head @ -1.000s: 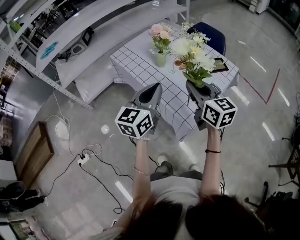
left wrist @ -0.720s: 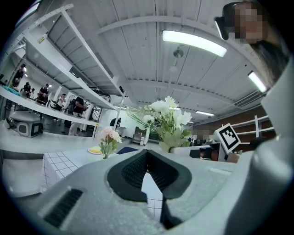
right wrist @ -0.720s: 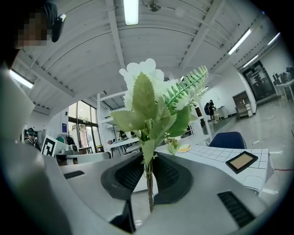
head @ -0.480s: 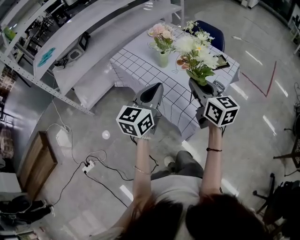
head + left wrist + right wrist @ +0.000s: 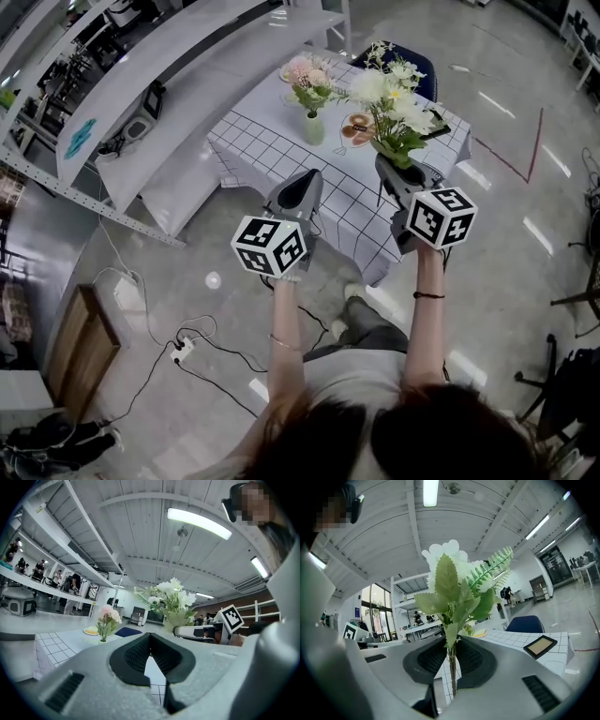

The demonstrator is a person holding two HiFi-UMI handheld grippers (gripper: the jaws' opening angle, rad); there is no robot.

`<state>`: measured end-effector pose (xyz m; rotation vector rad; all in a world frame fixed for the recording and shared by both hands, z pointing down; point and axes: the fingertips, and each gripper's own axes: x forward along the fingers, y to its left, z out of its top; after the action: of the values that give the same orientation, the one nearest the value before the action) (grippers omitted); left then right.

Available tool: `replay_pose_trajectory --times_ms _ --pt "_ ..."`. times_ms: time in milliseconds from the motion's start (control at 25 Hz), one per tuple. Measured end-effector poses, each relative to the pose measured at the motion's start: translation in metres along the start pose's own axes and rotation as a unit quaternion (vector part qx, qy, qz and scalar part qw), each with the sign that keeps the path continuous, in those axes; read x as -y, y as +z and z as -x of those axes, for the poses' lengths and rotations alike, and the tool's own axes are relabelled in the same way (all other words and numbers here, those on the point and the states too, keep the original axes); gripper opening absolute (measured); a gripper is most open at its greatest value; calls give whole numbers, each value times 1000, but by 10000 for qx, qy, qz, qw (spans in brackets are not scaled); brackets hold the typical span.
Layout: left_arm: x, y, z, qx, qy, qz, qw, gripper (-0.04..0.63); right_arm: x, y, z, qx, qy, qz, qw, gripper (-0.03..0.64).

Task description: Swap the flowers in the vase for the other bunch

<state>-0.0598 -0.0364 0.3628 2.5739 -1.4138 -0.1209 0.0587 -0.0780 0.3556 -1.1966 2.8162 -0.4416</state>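
A pink bunch (image 5: 307, 75) stands in a pale green vase (image 5: 313, 128) on the checked table (image 5: 272, 141); the left gripper view shows the same pink bunch (image 5: 108, 618) at the left. My right gripper (image 5: 392, 172) is shut on the stems of a white and green bunch (image 5: 394, 108), held upright before the table's near edge. In the right gripper view the stems (image 5: 451, 660) run between the dark pads. My left gripper (image 5: 302, 187) is shut and empty, level with the right gripper and short of the table.
A plate (image 5: 358, 128) and a dark framed tablet (image 5: 437, 127) lie on the table, a blue chair (image 5: 408, 70) behind it. White shelving (image 5: 187, 56) runs along the left. Cables and a power strip (image 5: 183, 347) lie on the floor near the person's feet.
Both grippers have come slightly nearer the table; the table with the vase has shifted up in the head view. The white bunch stays held in the right gripper.
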Motion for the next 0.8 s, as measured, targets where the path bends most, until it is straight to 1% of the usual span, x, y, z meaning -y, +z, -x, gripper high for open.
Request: replay_pose_trajectory --times_ms 120,560,800 --pt "-6 -4 -11 -58 -24 89 9999 11 9 -2 -9 -82 -26 -32 10000 57" --pt "-39 14 -64 -69 -68 -24 10000 11 53 23 -50 -50 -193 25 9998 55" --pt "-49 18 -87 -88 -116 -19 9999 11 75 28 -68 -95 -233 -46 9997 57"
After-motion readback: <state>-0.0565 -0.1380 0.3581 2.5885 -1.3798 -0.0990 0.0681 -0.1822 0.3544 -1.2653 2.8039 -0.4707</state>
